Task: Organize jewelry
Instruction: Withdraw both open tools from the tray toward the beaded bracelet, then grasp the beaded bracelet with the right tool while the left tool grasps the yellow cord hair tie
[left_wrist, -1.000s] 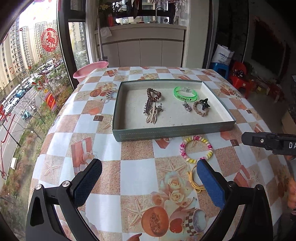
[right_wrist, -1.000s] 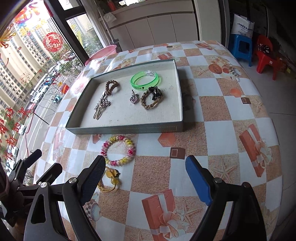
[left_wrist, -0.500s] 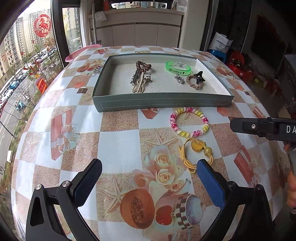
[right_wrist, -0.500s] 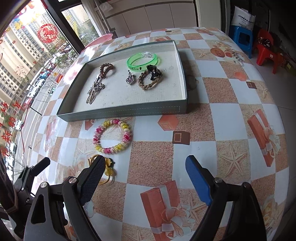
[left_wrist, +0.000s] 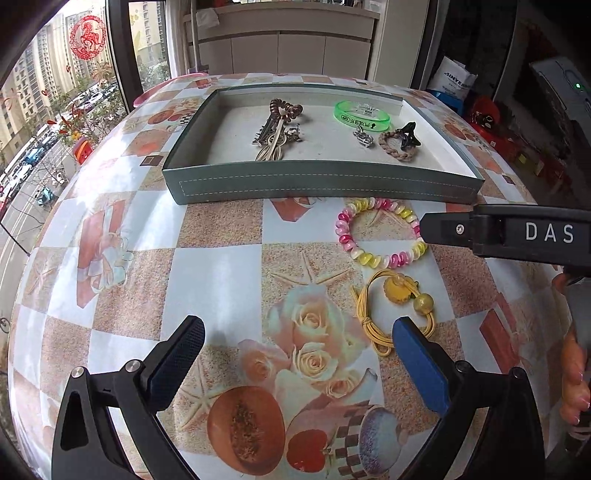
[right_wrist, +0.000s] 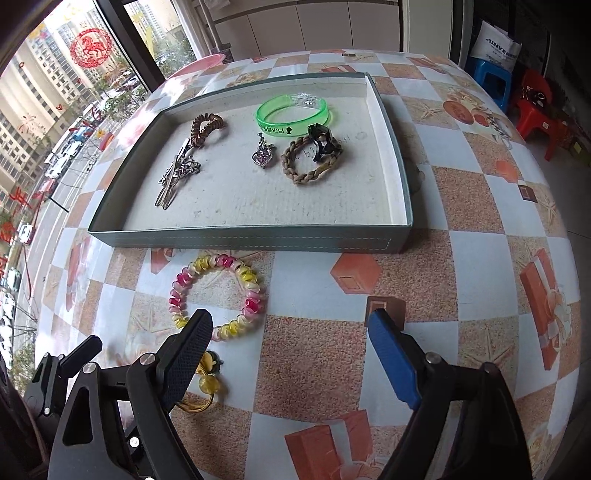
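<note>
A grey-green tray (left_wrist: 317, 184) (right_wrist: 251, 242) sits on the patterned table and holds a green bangle (left_wrist: 362, 115) (right_wrist: 291, 116), a braided band with a black clip (left_wrist: 400, 142) (right_wrist: 312, 158), a small pendant (right_wrist: 263, 153), a brown coil tie (right_wrist: 207, 125) and hair pins (left_wrist: 273, 138). In front of the tray lie a pink-yellow bead bracelet (left_wrist: 380, 232) (right_wrist: 218, 295) and a yellow cord hair tie (left_wrist: 395, 306) (right_wrist: 205, 373). My left gripper (left_wrist: 297, 341) is open and empty, low over the table beside the yellow tie. My right gripper (right_wrist: 288, 328) is open and empty, just right of the bead bracelet.
The table edge curves away on all sides. A pink basin (right_wrist: 195, 64) sits at the back left by the window. Red and blue stools (right_wrist: 535, 99) stand on the floor at the right. The right gripper's body (left_wrist: 517, 232) reaches in beside the bead bracelet.
Both grippers have come lower and closer to the table; the bead bracelet and the yellow tie now lie nearer their fingers. Both stay open and nothing has been picked up.
</note>
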